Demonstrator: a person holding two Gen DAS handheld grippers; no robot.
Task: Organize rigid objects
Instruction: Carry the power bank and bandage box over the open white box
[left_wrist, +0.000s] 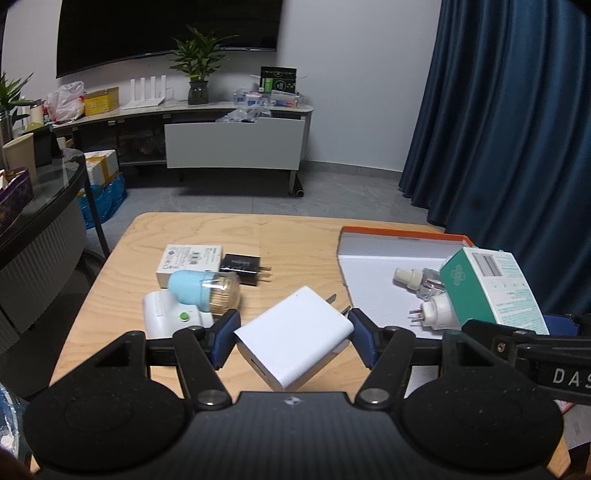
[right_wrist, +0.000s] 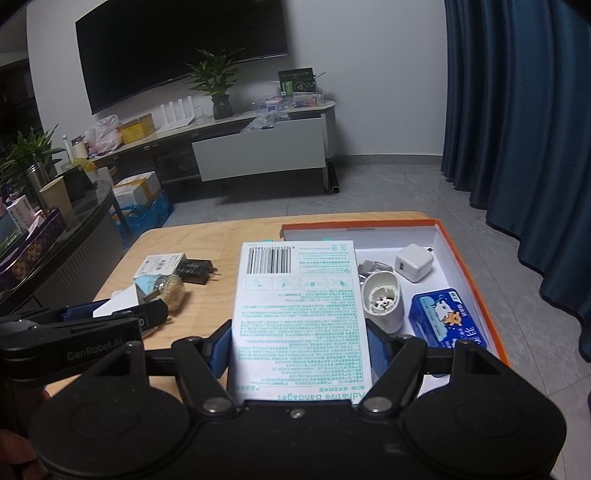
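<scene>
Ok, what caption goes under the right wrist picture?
Right gripper holds a bandage box beside the orange tray.

My surface (left_wrist: 295, 236) was pale wood with rounded corners. Toward its left side lay a white labelled box (left_wrist: 189, 263), with a black plug adapter (left_wrist: 243, 267) touching its right end. Just in front of them lay a light-blue container of toothpicks (left_wrist: 205, 291) (on its side), resting against a white device with a green button (left_wrist: 166, 314). On the right sat an orange-rimmed open box (right_wrist: 465, 254).
</scene>
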